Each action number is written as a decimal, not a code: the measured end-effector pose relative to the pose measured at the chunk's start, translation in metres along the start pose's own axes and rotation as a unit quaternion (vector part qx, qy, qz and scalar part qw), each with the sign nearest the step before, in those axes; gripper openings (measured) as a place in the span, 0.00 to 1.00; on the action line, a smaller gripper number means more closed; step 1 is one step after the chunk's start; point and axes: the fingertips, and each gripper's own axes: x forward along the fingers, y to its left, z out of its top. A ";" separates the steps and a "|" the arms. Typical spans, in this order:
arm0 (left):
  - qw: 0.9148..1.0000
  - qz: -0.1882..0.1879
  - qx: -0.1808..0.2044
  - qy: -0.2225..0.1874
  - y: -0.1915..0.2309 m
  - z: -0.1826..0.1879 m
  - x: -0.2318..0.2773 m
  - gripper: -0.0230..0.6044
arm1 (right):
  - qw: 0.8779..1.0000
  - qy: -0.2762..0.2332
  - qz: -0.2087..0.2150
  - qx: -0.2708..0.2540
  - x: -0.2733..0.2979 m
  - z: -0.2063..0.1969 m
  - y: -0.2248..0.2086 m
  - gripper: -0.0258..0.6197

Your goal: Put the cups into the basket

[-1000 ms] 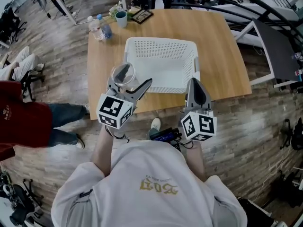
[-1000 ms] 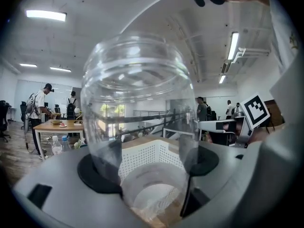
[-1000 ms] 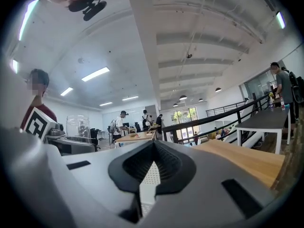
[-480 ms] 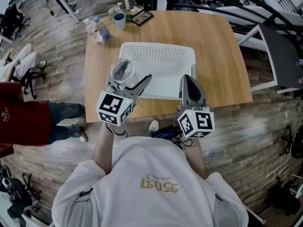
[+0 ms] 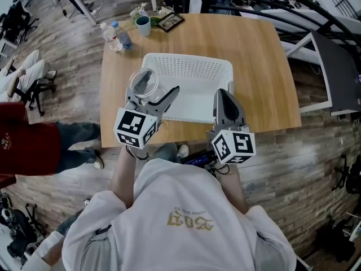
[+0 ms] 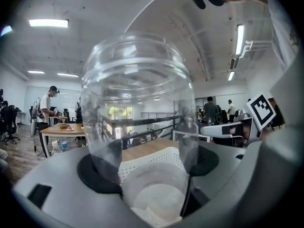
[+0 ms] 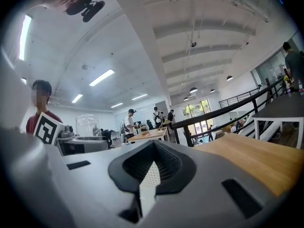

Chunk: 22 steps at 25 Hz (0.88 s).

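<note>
Head view: the person holds the left tool (image 5: 151, 94) over the wooden counter (image 5: 256, 66). A clear plastic cup (image 5: 144, 84) is between its jaws, with its mouth up. The cup is seen at the near left corner of the white basket (image 5: 189, 60), above it. The right tool (image 5: 227, 101) is at the near right corner of the basket, and its jaws point to the basket.

Left gripper view: the jaws stand wide apart, and the two black pads (image 6: 97, 172) press on the cup's sides, so the cup is gripped. The basket shows behind and below the cup.

Right gripper view: the jaws are closed together and only a thin slit is left between them. There is nothing in this tool. The counter lies on the right side.
</note>
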 end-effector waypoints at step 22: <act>0.999 -0.025 0.003 0.025 0.006 -0.024 0.064 0.63 | 0.999 0.046 0.001 -0.025 0.041 -0.012 -0.023 0.05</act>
